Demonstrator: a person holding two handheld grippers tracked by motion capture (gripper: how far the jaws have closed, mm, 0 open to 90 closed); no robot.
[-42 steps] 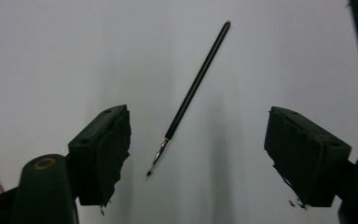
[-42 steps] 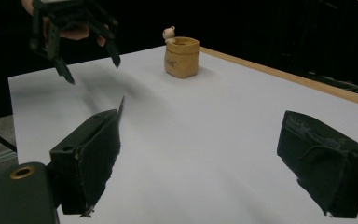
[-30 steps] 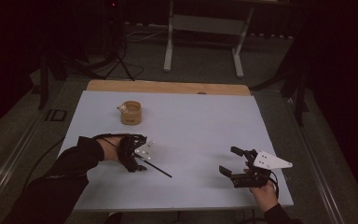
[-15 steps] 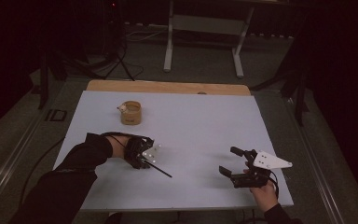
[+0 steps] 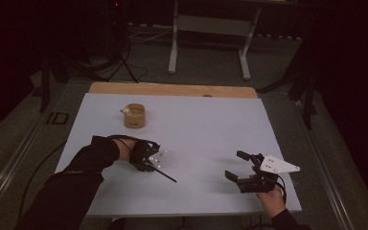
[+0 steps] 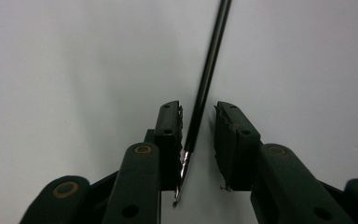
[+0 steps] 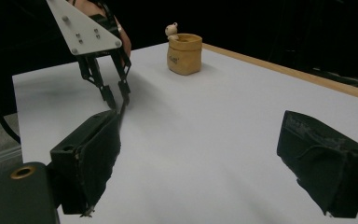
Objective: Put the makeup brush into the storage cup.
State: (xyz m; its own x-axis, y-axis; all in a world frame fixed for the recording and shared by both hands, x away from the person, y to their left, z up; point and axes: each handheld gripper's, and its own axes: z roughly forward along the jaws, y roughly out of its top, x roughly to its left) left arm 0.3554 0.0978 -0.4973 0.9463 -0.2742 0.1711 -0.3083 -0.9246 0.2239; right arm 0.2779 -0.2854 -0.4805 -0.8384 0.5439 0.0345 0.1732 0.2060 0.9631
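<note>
Black stick [image 6: 208, 74], thin & straight, lies flat on the white table [image 5: 206, 129]. Its near end sits between the jaws of the left gripper [image 6: 198, 126]; the rest runs straight out ahead of that gripper's tips. Jaws there are parted w/ a gap each side of the stick: released, not clamping it. One pad is just beside the stick, maybe brushing it; can't tell for sure. A small shiny tip shows at the stick's near end, low by that pad.

High view: left gripper [image 5: 154, 164] is tipped down toward the table, stick [image 5: 165, 174] poking out from it toward the right gripper [image 5: 235, 165]. Right gripper is well apart from it, jaws spread wide, nothing between them.

Tan cup [image 5: 135, 115] w/ a small pale figure at its rim stands well beyond the left gripper, toward the table's far side. Right gripper view has the cup [image 7: 184, 53] far off, behind the left gripper [image 7: 116, 99].
</note>
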